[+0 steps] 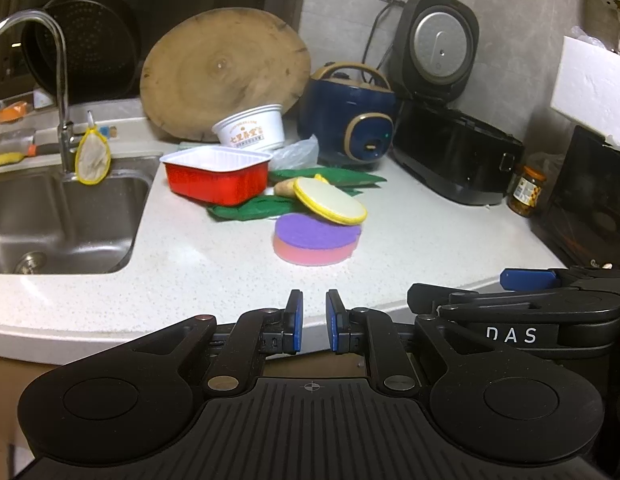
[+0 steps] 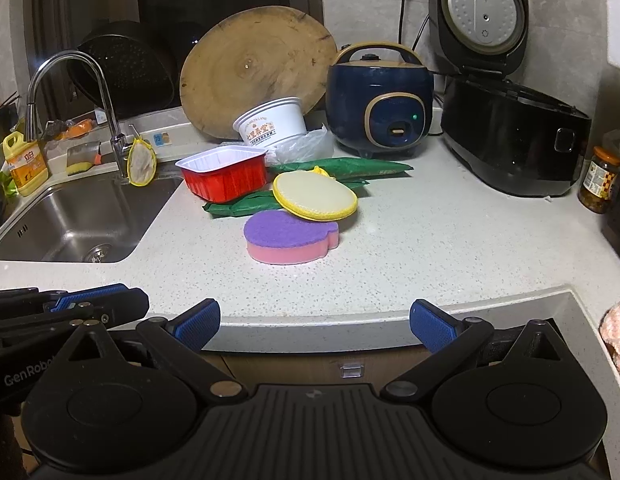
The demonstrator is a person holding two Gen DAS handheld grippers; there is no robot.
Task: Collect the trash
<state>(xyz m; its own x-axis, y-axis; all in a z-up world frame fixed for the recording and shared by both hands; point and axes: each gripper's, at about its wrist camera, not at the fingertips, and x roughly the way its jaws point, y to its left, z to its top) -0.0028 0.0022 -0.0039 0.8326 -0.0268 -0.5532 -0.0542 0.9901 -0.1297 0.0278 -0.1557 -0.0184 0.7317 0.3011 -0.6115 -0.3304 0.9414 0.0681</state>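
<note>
Left wrist view: the left gripper (image 1: pixel 313 320) hangs at the near edge of the countertop (image 1: pixel 410 236), its blue pads a narrow slit apart and nothing between them; the trash lies well ahead, mid-counter.
Trash, left wrist view: a red foil tray (image 1: pixel 217 180), empty, stands just right of the sink (image 1: pixel 69 216); a white paper bowl (image 1: pixel 249 128) tips against the round wooden board (image 1: pixel 225 76) behind it; a clear plastic bag (image 1: pixel 295 154) and green wrappers (image 1: pixel 330 178) trail toward the blue cooker (image 1: pixel 350 120).
Not trash, by the look of it: the purple-and-pink sponge (image 1: pixel 316 240) and the yellow-rimmed scrub pad (image 1: pixel 330 200) leaning on it.
Right wrist view: the right gripper (image 2: pixel 314 326) waits with its jaws spread wide and empty, short of the counter edge; the left gripper shows at the picture's left edge.
Trash, right wrist view: the red foil tray (image 2: pixel 225 178) sits nearest and unobstructed; the green wrappers (image 2: pixel 342 168) lie partly under the scrub pad (image 2: pixel 314 196).
Step in hand, as judged: the first reach; no bin in view.
Doing it well: send the wide-open right gripper to the tray's near rim and pinch one thin wall; widen the left before it reaches; steer round the sponge (image 2: pixel 289 240).
</note>
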